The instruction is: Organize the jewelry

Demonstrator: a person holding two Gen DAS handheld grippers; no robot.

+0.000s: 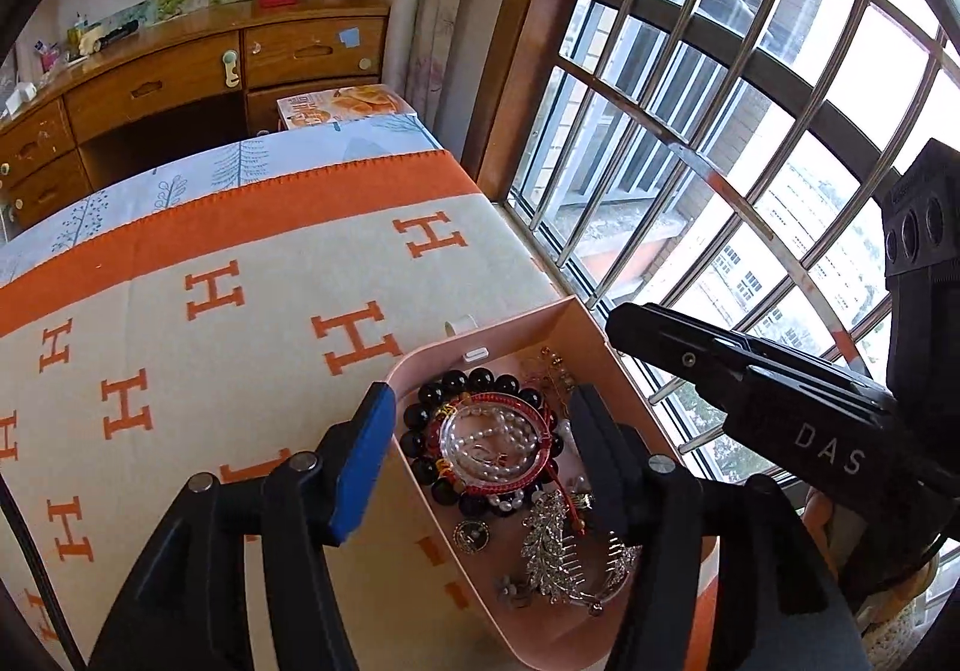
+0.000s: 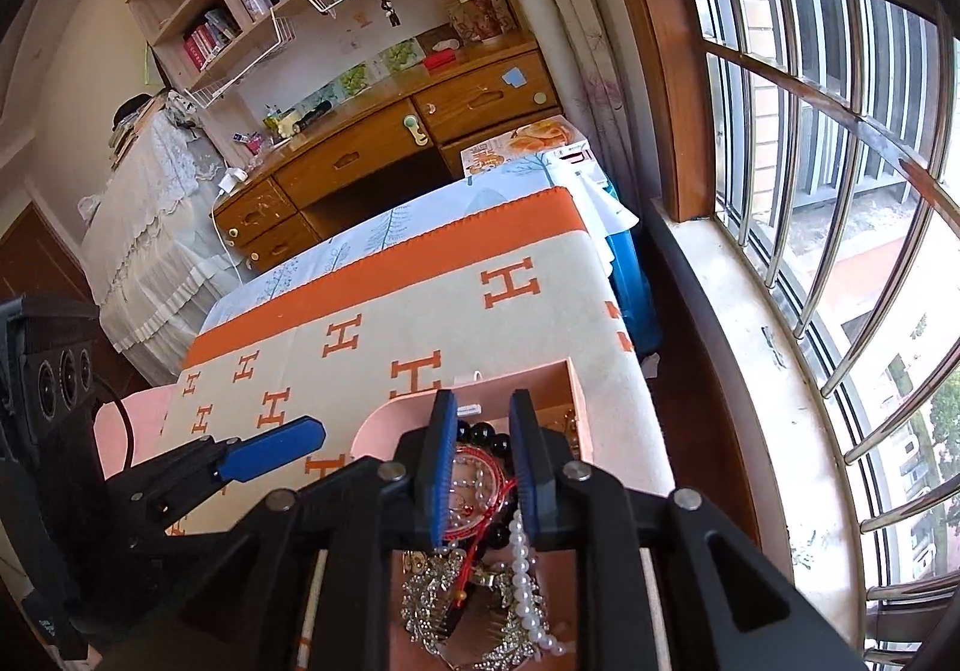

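left wrist — looking steeply down, close over pink jewelry box (image 1: 540,335) | right wrist — likewise, nearer window | both sharing box, blanket (image 2: 372,311)

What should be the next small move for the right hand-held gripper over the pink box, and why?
Probably lower the right hand-held gripper a little and close on the pearl strand. Its fingers stand apart above the tangled jewelry in the pink box, and the pearls trail loose toward the camera. The left hand-held gripper is open, straddling the box's left wall.
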